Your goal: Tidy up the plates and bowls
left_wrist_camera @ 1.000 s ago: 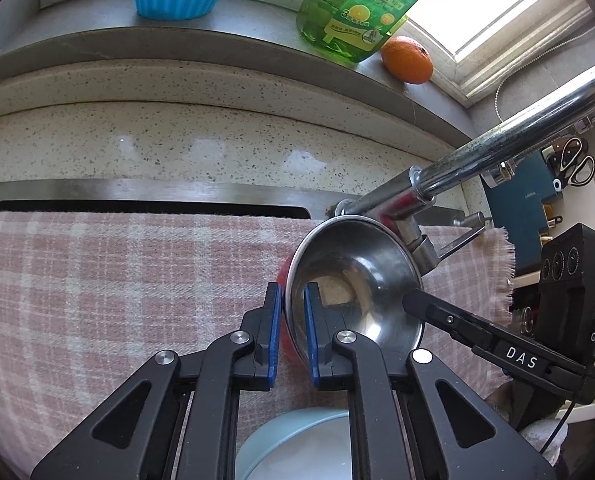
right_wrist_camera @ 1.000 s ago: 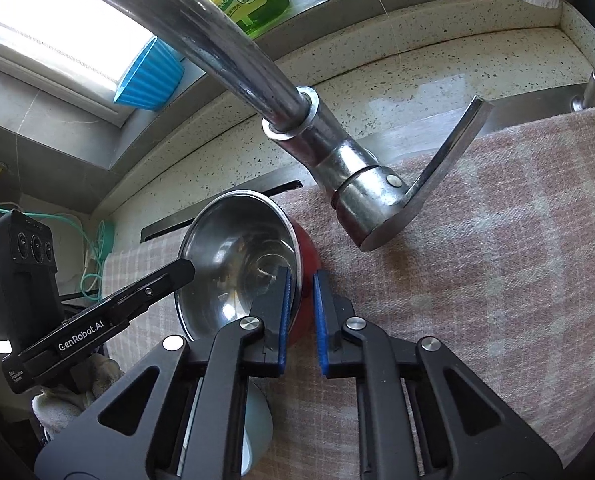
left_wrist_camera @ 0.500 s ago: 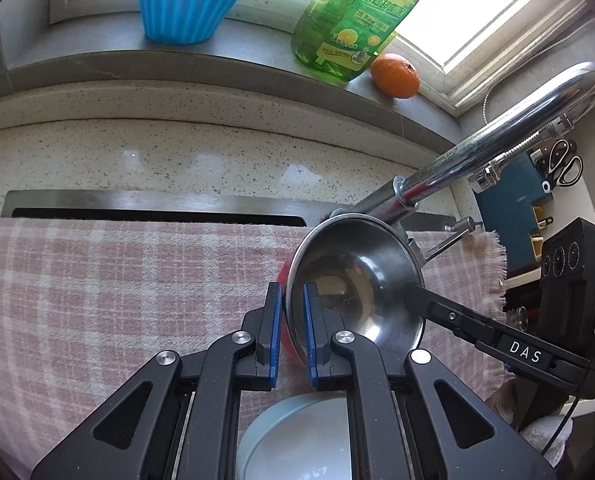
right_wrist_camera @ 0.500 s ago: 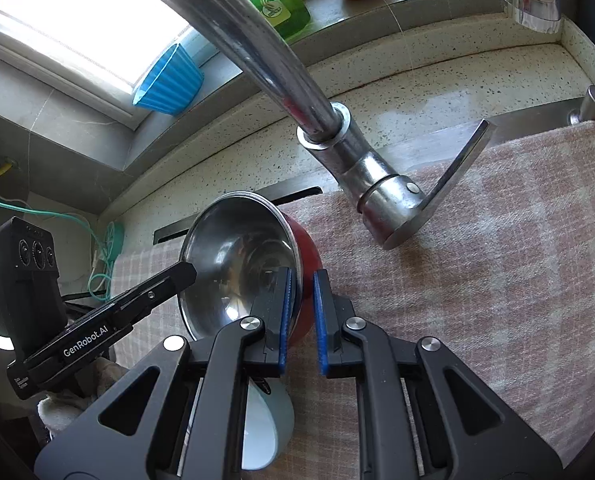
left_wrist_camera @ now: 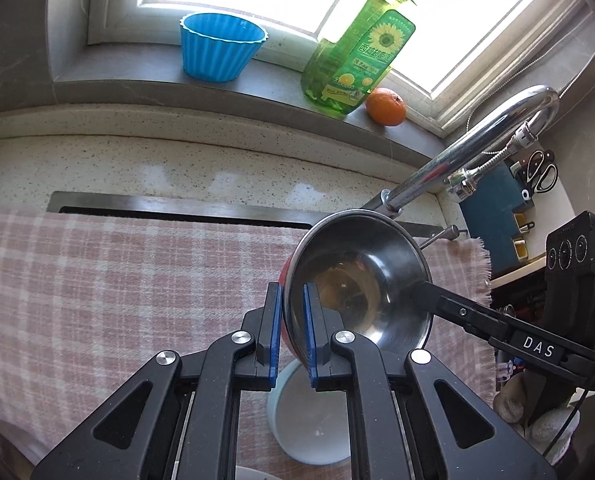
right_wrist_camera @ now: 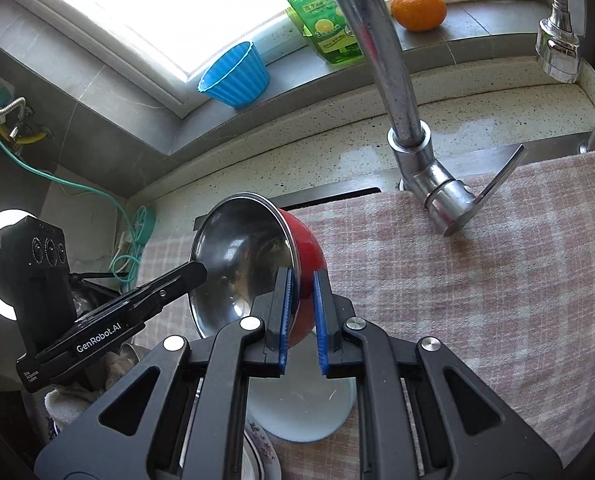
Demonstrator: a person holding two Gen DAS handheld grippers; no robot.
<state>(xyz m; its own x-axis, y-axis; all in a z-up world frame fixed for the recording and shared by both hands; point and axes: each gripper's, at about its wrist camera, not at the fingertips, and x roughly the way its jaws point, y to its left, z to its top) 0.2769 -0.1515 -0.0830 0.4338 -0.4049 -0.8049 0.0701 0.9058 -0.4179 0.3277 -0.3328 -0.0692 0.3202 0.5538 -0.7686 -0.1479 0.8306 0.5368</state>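
Both grippers are clamped on the rim of one bowl (left_wrist_camera: 361, 280), steel inside and red outside, held tilted in the air above the pink checked cloth (left_wrist_camera: 117, 288) that covers the tabletop. The left gripper (left_wrist_camera: 290, 332) pinches the near-left part of the rim, one blue pad against the red outer wall and the other inside the steel hollow; in its view the right gripper's black finger reaches in from the right and bites the opposite side of the rim. The right gripper (right_wrist_camera: 302, 316) grasps its side of the bowl (right_wrist_camera: 249, 264) in the same way, one pad inside, one on the red shell. Directly below the held bowl a pale blue bowl (left_wrist_camera: 309, 420) stands on the cloth near the tabletop's front edge, and a flower-patterned plate (right_wrist_camera: 263, 456) peeks out just beside it. The chrome faucet (right_wrist_camera: 413, 136) rises at the tabletop's back edge, close to the lifted bowl. On the windowsill behind stand a blue fluted cup (left_wrist_camera: 221, 46), a green soap bottle (left_wrist_camera: 357, 56) and an orange (left_wrist_camera: 385, 106).
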